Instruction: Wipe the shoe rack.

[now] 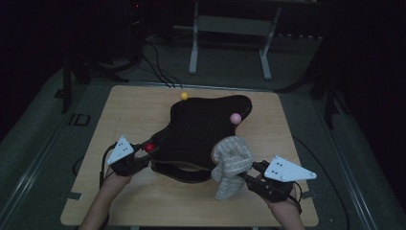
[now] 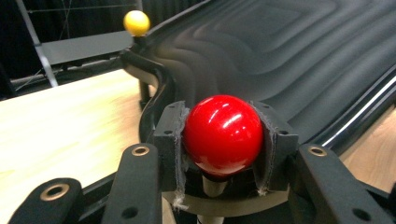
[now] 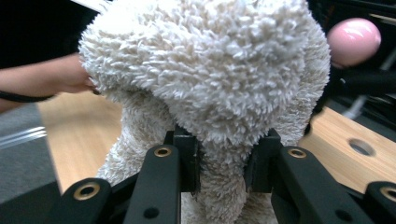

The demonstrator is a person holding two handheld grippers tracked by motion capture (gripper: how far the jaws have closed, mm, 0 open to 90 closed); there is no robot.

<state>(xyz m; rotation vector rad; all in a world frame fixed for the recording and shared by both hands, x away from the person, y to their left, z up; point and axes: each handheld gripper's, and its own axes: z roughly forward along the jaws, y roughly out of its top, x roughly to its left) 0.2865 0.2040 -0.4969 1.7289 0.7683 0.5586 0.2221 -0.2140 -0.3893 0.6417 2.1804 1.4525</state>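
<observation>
Looking down from my remote station, I see a pale wooden tabletop [image 1: 134, 110] carrying a black ridged tray-like form [image 1: 201, 129] raised on a stand, with ball-topped posts at its corners. Ahead of both grippers, this black form spreads across the middle of the tabletop.

Next in size is a cream fuzzy cloth [image 1: 231, 165], draped over the form's near right corner and hanging down directly in front of my right gripper [image 3: 223, 163]. Its fingers are pressed in on a bunched fold of that cloth from both sides, the pile bulging above them.

My left gripper [image 2: 223, 140] sits at the form's near left corner. Its fingers are clamped on a glossy red ball [image 2: 223, 135], one pad against each side, with the ball's pale post dropping between them.

Beyond and to the right of the right gripper's fingers, a pink ball [image 3: 353, 41] stands past the cloth. Farthest from the left gripper's fingers, up and to their left, a small yellow ball [image 2: 136, 22] tops the form's far corner.
</observation>
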